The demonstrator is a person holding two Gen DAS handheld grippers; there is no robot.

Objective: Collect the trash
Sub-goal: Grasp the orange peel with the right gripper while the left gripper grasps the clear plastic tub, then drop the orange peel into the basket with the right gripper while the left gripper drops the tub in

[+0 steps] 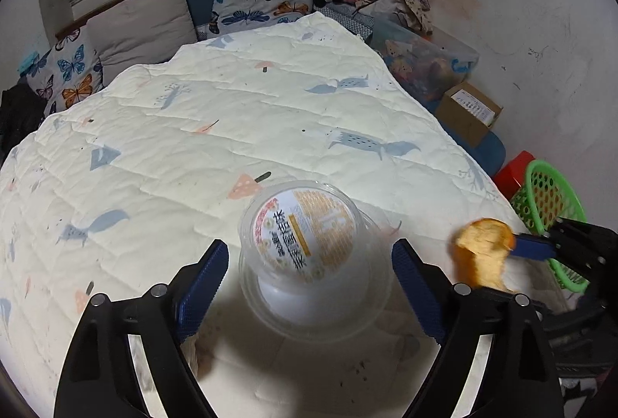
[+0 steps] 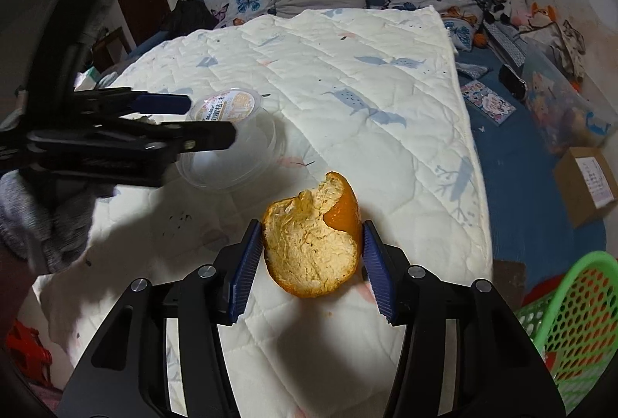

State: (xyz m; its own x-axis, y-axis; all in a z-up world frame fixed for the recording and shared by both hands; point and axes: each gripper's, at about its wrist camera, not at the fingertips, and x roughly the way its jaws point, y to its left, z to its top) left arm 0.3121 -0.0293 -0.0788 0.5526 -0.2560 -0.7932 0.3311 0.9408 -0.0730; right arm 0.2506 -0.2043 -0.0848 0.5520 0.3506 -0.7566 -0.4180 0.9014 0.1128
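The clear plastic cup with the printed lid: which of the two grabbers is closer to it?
Left. The left gripper has its open fingers on either side of the plastic cup, not yet closed. The right gripper is off to the side, shut on an orange peel.

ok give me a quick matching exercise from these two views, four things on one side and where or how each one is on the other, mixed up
Things:
1. orange peel
2. clear plastic container
3. green basket
4. cardboard box

States:
a. beside the bed, past the right gripper
b. lying on the white quilt between the open fingers of the left gripper
c. on the blue floor area near the wall
d. clamped between two blue pads

Pairs: 1-d, 2-b, 3-a, 4-c
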